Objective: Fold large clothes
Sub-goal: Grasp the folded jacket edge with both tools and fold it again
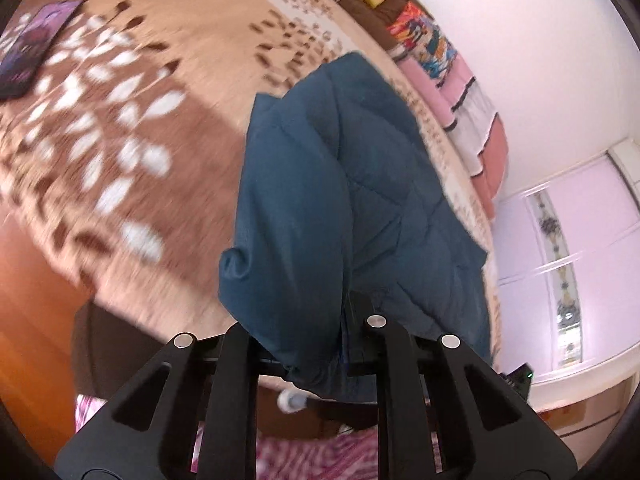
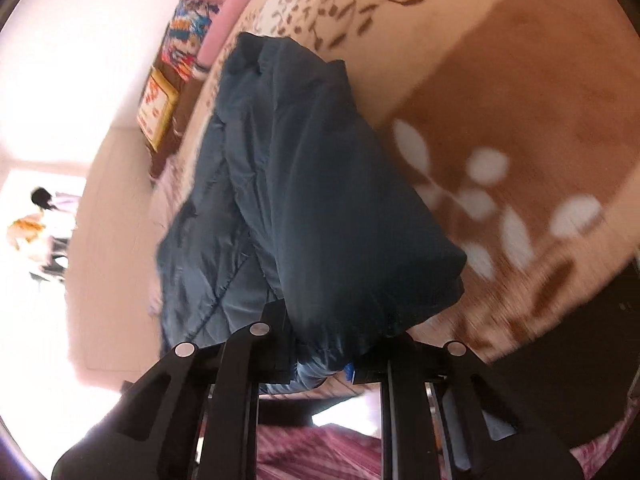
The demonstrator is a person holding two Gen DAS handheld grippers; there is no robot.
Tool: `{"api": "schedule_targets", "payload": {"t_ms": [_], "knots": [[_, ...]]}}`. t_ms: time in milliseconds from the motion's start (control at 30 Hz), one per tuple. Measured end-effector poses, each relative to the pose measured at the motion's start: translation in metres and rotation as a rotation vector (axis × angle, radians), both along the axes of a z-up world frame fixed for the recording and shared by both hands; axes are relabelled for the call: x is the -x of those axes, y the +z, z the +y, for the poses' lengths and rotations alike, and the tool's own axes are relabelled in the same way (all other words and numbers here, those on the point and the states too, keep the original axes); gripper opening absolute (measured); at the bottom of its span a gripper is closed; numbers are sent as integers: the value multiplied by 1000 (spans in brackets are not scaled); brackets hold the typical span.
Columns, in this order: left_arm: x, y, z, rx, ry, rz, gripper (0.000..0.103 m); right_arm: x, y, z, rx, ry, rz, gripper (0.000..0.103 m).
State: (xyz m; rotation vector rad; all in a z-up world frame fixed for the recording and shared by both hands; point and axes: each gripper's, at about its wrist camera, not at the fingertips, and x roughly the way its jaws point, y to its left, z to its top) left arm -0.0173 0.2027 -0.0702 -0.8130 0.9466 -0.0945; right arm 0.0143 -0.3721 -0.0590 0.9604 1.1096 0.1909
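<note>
A dark teal quilted jacket (image 1: 340,184) hangs over the brown and beige leaf-patterned bedspread (image 1: 132,128). My left gripper (image 1: 320,344) is shut on a bunched edge of it and holds it up; the fingertips are hidden in the fabric. In the right wrist view the same jacket (image 2: 312,200) drapes away from my right gripper (image 2: 320,356), which is shut on another bunched edge. The bedspread (image 2: 500,92) lies under it there too. Both views are motion-blurred.
A stack of folded pink and colourful blankets (image 1: 448,76) lines the bed against the wall. A purple book-like item (image 1: 32,44) lies on the bed. A white wardrobe (image 1: 572,264) stands to the right. Pink patterned fabric (image 2: 320,452) shows below the grippers.
</note>
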Motion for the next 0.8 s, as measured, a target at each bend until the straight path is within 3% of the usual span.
{"api": "schedule_targets", "payload": {"t_ms": [200,267,467,633,700,800], "knots": [[-4,-3,-14,-167,22,27,28,-3,1,15,196,49,43,37],[-6,-2,-17,-215,30,31,41,-1,12,22,284,86,39,42],[-4,-4,-28,-329,44,38,63,22,39,35,506,137,3,43],[-5,-5,-31,-365,39,46,73,38,69,60,748,178,-120,46],[-6,-6,-32,-391,41,56,77,37,84,76,776,205,-186,61],[-7,-7,-32,-416,48,63,82,25,99,109,792,268,-291,64]]}}
